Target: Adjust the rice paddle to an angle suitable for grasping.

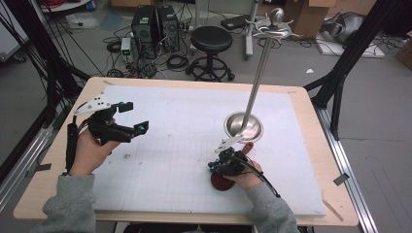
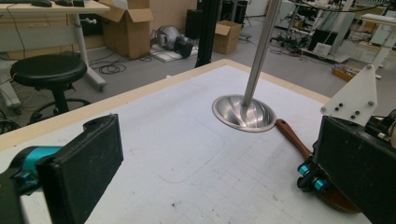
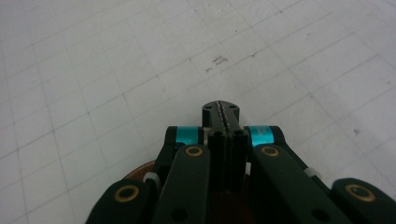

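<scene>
**Right gripper closed over a wooden spoon, left gripper held open**

Grey-sleeved forearms come in at the near edge of the high view, each hand carrying a gripper. Furthest forward on the right, the right gripper (image 1: 217, 165) points down at the white gridded mat (image 1: 170, 145); in its own view the two black jaws meet flat against each other with no gap, and nothing shows between their tips. Just beneath and behind those jaws sits the reddish-brown wooden spoon (image 1: 222, 182), its round bowl under the hand and its handle running away toward the stand. Whether the gripper's body actually touches the spoon cannot be told.

Over at the left side of the mat, the left gripper (image 1: 127, 117) is lifted off the surface, jaws standing wide apart and empty. In its own view the black pads (image 2: 84, 163) frame the scene: the spoon lies near the other gripper, its handle tip just beside the stand.

That metal stand (image 1: 244, 125) has a shiny dished base resting on the mat and a slim pole rising to a knob with hooks.

Beyond the wooden table (image 1: 311, 145) are a black stool (image 1: 211, 41), computer towers, cables and cardboard boxes on the floor.
</scene>
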`<state>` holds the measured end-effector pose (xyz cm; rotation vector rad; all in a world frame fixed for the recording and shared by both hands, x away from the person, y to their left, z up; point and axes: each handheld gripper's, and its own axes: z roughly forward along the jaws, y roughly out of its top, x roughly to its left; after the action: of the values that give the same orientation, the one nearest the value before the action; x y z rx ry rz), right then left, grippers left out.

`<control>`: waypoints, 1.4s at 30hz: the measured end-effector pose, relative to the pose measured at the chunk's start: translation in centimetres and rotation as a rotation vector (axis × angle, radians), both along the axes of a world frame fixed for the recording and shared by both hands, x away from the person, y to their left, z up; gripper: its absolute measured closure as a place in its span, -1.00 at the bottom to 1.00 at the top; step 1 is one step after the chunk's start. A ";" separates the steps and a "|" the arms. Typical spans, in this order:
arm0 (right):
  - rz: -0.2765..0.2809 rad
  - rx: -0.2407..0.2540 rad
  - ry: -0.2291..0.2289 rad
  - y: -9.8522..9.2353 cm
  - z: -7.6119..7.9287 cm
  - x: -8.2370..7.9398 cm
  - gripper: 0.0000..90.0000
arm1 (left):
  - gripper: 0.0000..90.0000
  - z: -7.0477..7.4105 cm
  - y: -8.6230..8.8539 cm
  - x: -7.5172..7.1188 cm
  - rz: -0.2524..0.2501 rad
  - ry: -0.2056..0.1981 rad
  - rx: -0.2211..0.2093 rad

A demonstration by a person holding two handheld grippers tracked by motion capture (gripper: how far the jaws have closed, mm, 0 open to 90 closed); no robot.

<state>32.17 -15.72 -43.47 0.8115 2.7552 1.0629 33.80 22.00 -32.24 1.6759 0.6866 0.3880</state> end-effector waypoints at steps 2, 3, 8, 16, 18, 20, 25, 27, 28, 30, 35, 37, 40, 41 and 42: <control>0.002 0.007 -0.002 -0.2 -0.1 -0.1 1.00 | -0.96 0.0 0.0 0.0 0.002 0.002 0.000; -0.002 0.007 0.001 -0.3 -0.1 -0.3 1.00 | -0.96 0.0 0.0 0.0 0.002 0.002 0.000; 0.000 0.002 -0.004 -0.9 0.0 -0.8 1.00 | -0.96 0.0 0.0 0.0 0.002 0.002 0.000; 0.014 -0.008 -0.022 -2.1 0.0 -1.8 1.00 | -0.96 -0.1 -0.1 0.1 -0.001 0.004 0.007; 0.012 -0.008 -0.025 -2.4 0.0 -2.0 1.00 | -0.96 -0.1 -0.1 0.1 -0.001 0.004 0.007; 0.008 -0.003 -0.024 -2.7 0.0 -2.2 1.00 | -0.96 -0.1 -0.1 0.1 0.000 0.004 0.007; 0.009 -0.002 -0.023 -3.2 0.0 -2.6 1.00 | -0.96 -0.1 -0.1 0.0 -0.002 0.004 0.010; 0.014 -0.001 -0.024 -3.4 -0.1 -2.7 1.00 | -0.96 -0.1 -0.2 0.0 -0.003 0.007 0.009; 0.014 0.001 -0.025 -3.5 -0.1 -2.8 1.00 | -0.96 -0.1 -0.2 0.0 -0.002 0.007 0.009; 0.016 0.002 -0.017 -3.8 -0.1 -2.9 1.00 | -0.96 -0.1 -0.2 0.0 -0.003 0.006 0.011; 0.025 -0.001 -0.027 -4.2 -0.1 -3.2 1.00 | -0.96 -0.1 -0.2 0.0 -0.005 0.006 0.012; 0.026 0.001 -0.024 -4.5 -0.1 -3.4 1.00 | -0.96 -0.1 -0.2 0.0 -0.006 0.008 0.013; 0.026 0.007 -0.020 -5.0 -0.1 -3.5 1.00 | -0.96 -0.1 -0.3 0.1 -0.006 0.010 0.013; 0.026 0.010 -0.021 -5.1 -0.1 -3.5 1.00 | -0.96 -0.1 -0.3 0.1 -0.008 0.011 0.014; 0.025 0.013 -0.018 -5.2 -0.1 -3.6 1.00 | -0.96 -0.1 -0.3 0.1 -0.009 0.012 0.017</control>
<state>28.59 -20.93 -43.61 0.7677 2.7535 1.0885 33.87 21.71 -32.39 1.6982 0.6857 0.3791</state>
